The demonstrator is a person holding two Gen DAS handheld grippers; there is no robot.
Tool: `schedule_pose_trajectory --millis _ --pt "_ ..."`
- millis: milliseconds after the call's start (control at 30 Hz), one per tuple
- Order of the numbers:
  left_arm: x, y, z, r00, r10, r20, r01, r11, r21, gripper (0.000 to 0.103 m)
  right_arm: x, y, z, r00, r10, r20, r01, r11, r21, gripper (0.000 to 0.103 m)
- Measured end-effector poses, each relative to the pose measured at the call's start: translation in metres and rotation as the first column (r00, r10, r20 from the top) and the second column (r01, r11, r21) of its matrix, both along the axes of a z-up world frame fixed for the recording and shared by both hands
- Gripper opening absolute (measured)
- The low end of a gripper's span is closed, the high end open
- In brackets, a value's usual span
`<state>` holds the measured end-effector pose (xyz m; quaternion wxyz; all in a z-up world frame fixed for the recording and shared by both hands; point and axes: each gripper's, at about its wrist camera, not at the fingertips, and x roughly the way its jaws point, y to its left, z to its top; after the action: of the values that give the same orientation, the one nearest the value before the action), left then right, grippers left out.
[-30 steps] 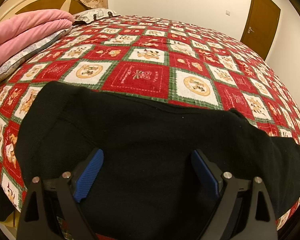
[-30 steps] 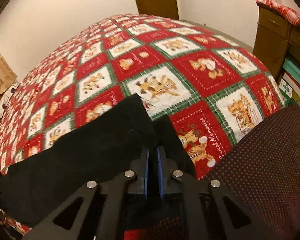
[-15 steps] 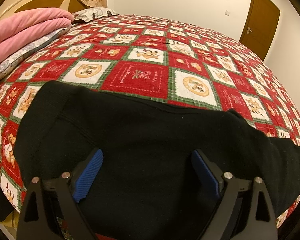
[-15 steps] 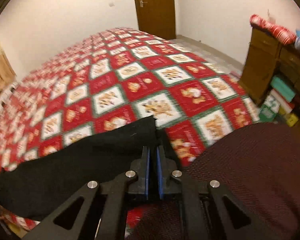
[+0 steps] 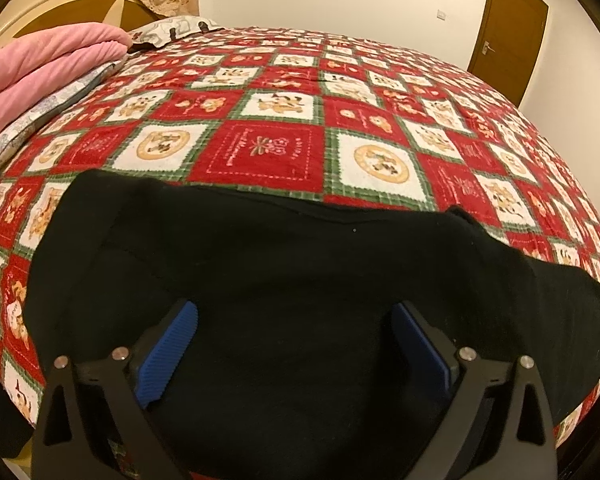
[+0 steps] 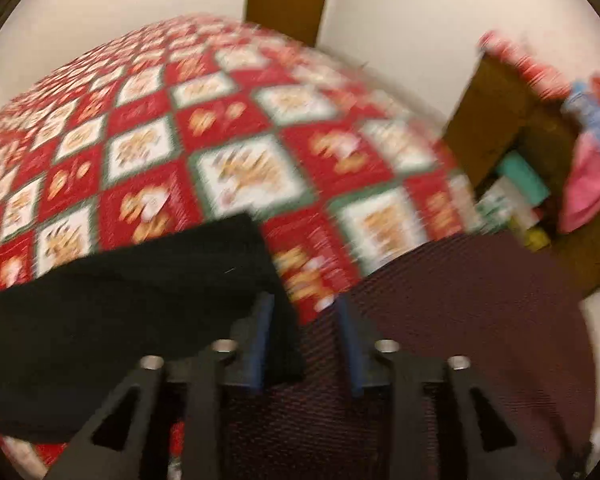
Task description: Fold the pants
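We note the black pants (image 5: 284,280) lying flat across the near edge of the bed (image 5: 268,152), folded lengthwise by the look of the layered edge, one end toward the pink blankets (image 5: 40,64), the other trailing off to the right.

Left gripper (image 5: 296,344): jaws spread wide above the cloth, pinching nothing. It sits where it did a second ago.

Right gripper (image 6: 304,340): a second ago its pads were pressed together on the corner of the pants; they have just been opening, and a gap shows between them now. The corner (image 6: 276,320) lies against the left pad but is no longer pinched. This view is blurred, and more of the room shows than before.

Our reading: the end has been let go, so this fold is laid. Next likely a crosswise fold, which needs fresh grips on one end.
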<state>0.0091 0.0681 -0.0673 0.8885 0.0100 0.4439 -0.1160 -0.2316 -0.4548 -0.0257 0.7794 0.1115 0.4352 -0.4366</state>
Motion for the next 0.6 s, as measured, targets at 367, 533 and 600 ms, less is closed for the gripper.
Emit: schedule_pose_trajectory --millis 367,533,600 --pt "-0.012 -0.006 0.010 1.000 -0.005 0.022 0.006 0.999 -0.035 0.101 0.069 0.167 -0.007 0.829 0.487 0.274 -0.531 0.840 0.111 0.044" --pt "-0.016 -0.013 0.006 0.998 -0.037 0.043 0.036 0.999 0.036 0.101 0.061 0.203 -0.064 0.849 0.506 0.154 -0.529 0.824 0.202 0.044" --pt "-0.014 -0.006 0.000 0.999 -0.025 0.019 0.025 0.999 0.022 0.101 0.039 0.201 -0.069 0.846 0.499 0.187 -0.532 0.818 0.221 0.044"
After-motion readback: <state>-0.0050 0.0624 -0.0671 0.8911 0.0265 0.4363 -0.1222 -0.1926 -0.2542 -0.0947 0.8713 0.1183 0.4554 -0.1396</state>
